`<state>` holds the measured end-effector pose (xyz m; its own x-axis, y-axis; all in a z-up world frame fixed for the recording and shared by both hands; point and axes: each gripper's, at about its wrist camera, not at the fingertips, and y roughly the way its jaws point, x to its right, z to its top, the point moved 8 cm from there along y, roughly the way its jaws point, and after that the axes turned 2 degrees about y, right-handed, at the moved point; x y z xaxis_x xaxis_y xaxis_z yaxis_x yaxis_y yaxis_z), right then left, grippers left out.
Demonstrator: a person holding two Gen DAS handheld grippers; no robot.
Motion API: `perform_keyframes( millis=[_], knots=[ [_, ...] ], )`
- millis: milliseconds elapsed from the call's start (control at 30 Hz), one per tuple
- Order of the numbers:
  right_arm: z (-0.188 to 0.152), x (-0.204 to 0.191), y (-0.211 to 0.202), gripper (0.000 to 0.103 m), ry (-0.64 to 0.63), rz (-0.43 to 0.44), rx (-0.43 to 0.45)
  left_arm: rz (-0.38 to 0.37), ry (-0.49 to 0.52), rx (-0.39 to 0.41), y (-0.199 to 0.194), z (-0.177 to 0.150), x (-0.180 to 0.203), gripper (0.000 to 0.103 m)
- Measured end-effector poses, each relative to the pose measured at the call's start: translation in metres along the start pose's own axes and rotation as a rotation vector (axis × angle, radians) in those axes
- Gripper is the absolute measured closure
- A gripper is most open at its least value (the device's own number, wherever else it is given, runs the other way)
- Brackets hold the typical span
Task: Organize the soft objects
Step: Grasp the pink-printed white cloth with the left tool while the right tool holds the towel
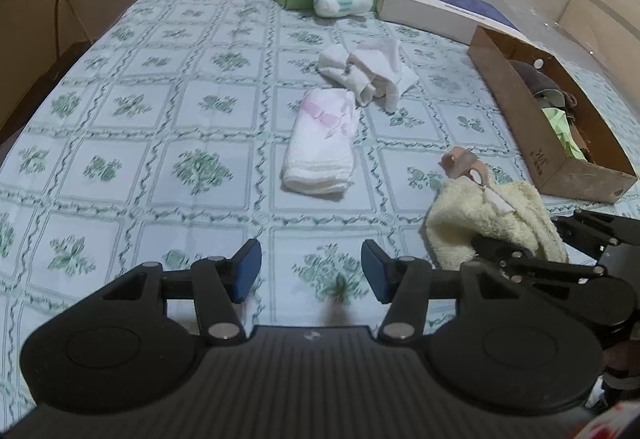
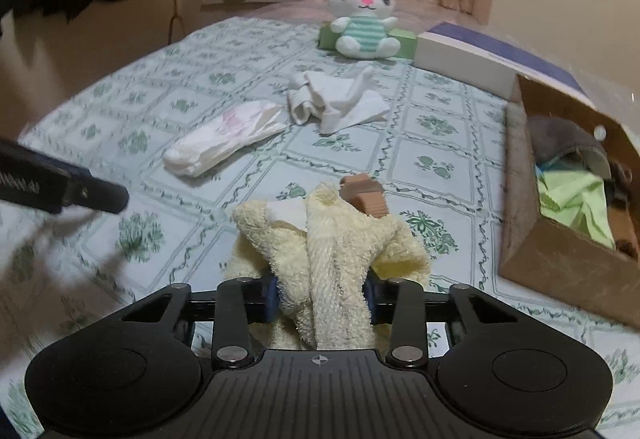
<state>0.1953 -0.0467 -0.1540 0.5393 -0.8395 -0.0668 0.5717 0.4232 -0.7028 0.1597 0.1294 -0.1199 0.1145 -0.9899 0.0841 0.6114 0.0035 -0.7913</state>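
On the tabletop's green floral cloth (image 1: 140,127), your right gripper (image 2: 322,297) has its fingers closed on the fluffy pale-yellow towel (image 2: 332,239). Your left gripper (image 1: 311,271) hovers wide apart. At twelve o'clock lies a folded white towel (image 1: 320,147); at two o'clock, the brown cardboard box (image 1: 520,127).

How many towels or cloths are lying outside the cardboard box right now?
3. A yellow towel clamped in the right tool, a folded white towel mid-table, and a crumpled white cloth beyond it. The cardboard box holds more fabric, partly hidden.
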Motion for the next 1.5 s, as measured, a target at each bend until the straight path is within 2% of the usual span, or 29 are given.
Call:
perform_keyframes(
  millis=[267, 533, 800, 967, 1200, 1500],
  knots=[
    [0.019, 0.038, -0.005, 0.067, 0.159, -0.052, 0.031, -0.025, 0.076, 0.034, 0.020, 0.025, 0.009, 0.050],
    [0.023, 0.058, -0.001, 0.067, 0.236, -0.035, 0.030, -0.036, 0.109, 0.032, 0.056, 0.052, 0.009, 0.046],
    [0.020, 0.062, 0.010, 0.066, 0.225, -0.018, 0.024, -0.015, 0.142, 0.003, 0.089, 0.064, 0.009, 0.046],
    [0.020, 0.061, 0.014, 0.065, 0.216, -0.014, 0.026, -0.019, 0.139, -0.013, 0.100, 0.067, 0.008, 0.051],
    [0.016, 0.059, 0.011, 0.065, 0.198, -0.011, 0.034, -0.001, 0.144, -0.004, 0.097, 0.062, 0.011, 0.058],
    [0.011, 0.053, -0.003, 0.066, 0.203, 0.014, 0.033, -0.008, 0.099, -0.007, 0.067, 0.040, 0.012, 0.066]
  ],
)
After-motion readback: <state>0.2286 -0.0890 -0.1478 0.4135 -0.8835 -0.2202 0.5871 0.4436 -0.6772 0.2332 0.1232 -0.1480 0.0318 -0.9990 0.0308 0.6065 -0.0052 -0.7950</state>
